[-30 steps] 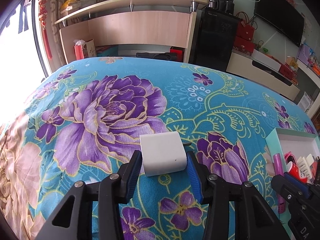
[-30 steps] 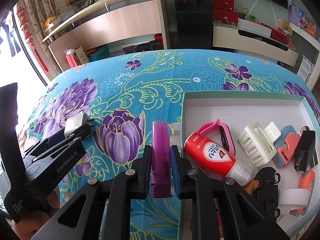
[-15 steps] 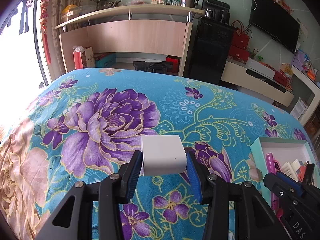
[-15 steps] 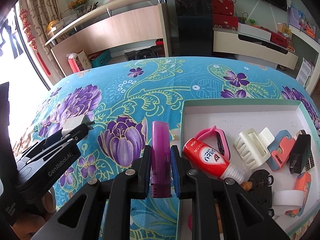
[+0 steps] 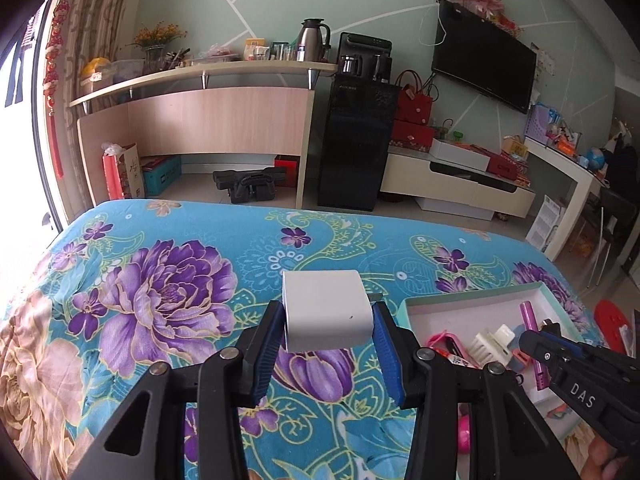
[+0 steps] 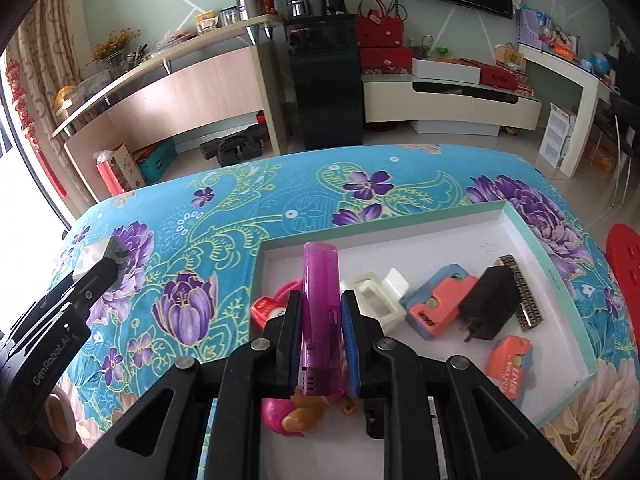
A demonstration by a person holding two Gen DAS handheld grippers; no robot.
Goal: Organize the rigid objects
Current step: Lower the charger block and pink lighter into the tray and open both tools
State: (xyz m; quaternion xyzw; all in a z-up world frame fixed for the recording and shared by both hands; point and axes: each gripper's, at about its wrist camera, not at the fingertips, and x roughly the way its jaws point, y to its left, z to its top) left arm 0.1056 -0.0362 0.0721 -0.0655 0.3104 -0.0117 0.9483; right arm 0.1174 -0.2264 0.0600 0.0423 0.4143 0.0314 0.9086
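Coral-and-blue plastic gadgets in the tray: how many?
2. One coral-and-blue plastic gadget sits mid-tray beside the black charger; the other lies near the front right wall. More may hide behind the right gripper.

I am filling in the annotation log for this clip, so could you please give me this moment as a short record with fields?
setting: floral blue cloth-covered surface in a living room
left gripper: jaws shut on a white boxy plastic charger, lifted over the cloth
right gripper: jaws shut on a translucent magenta plastic bar, over the box
container: shallow white box with mint-green rim
box contents: white hair claw clip, black plug adapter, others
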